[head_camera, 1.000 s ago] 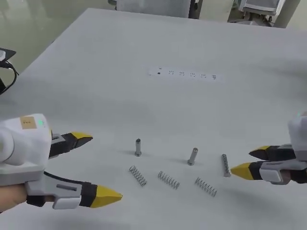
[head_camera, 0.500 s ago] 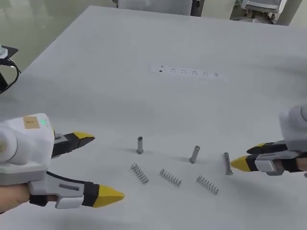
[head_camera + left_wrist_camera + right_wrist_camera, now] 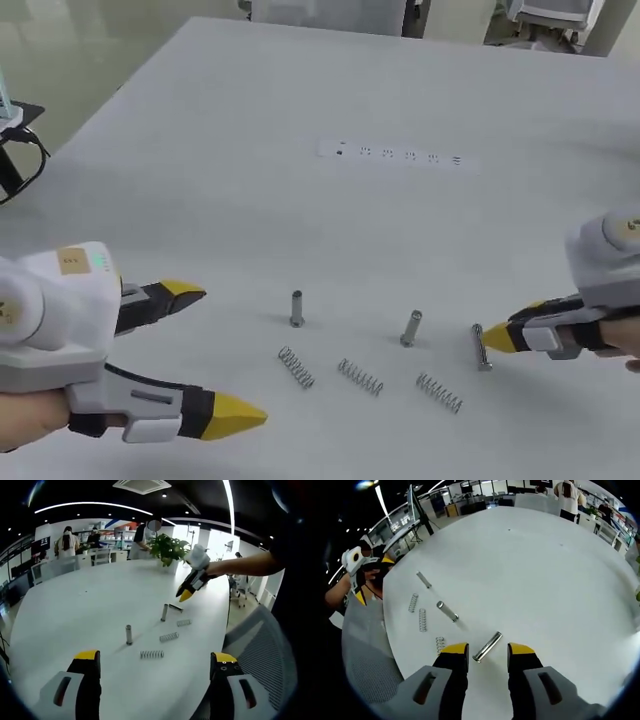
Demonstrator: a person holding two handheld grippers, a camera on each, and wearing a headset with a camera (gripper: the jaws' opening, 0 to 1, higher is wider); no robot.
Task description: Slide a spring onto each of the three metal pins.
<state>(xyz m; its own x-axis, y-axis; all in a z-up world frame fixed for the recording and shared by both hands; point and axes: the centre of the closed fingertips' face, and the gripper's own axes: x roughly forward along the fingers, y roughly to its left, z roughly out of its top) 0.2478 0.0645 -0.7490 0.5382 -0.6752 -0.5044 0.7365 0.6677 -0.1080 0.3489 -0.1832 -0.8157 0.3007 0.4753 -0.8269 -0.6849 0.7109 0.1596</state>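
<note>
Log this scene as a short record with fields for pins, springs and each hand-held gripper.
Pins: left pin and middle pin stand; right pin lies flat.
Springs: left spring, middle spring, right spring lie loose on the table, none on a pin.
Left hand-held gripper: open, empty.
Right hand-held gripper: open, jaws either side of the right pin.

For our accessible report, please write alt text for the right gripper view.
The right tongs, yellow-tipped and open, point at a short silver metal pin that lies flat between their tips on the white table. To the left of it lie two more pins and three small coiled wire springs.
</note>
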